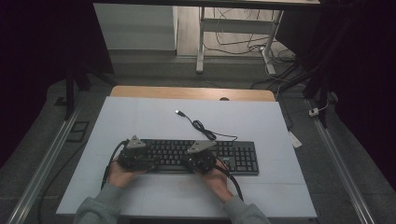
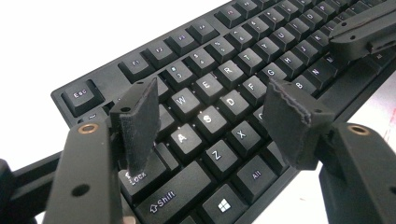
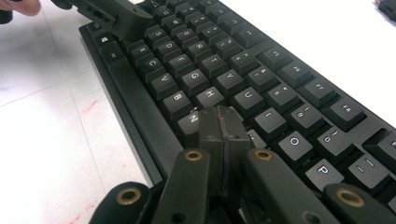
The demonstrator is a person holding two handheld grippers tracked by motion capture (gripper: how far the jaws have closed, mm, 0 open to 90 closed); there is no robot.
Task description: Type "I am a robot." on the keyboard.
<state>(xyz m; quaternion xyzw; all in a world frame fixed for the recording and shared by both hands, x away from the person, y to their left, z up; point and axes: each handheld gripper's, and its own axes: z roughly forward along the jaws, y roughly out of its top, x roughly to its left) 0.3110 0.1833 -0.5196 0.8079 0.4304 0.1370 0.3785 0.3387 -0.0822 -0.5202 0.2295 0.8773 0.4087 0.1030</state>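
Note:
A black keyboard [image 1: 201, 156] lies across the white table top, its cable [image 1: 201, 126] curling away toward the back. My left gripper [image 1: 135, 158] hovers over the keyboard's left end, open, with its pads [image 2: 140, 116] spread above the A, S and Z keys [image 2: 205, 119] and nothing between them. My right gripper [image 1: 201, 161] is over the middle of the keyboard, its jaws pressed together, tips [image 3: 223, 123] down at the keys around J and N [image 3: 189, 119]. The other gripper's jaw [image 3: 116, 14] shows far off at the keyboard's left end.
The white mat [image 1: 140, 116] has free room behind and in front of the keyboard. A wooden table edge [image 1: 187, 92] runs along the back. Desk legs and loose cables [image 1: 243, 42] stand on the floor beyond. Metal rails [image 1: 42, 163] flank the table.

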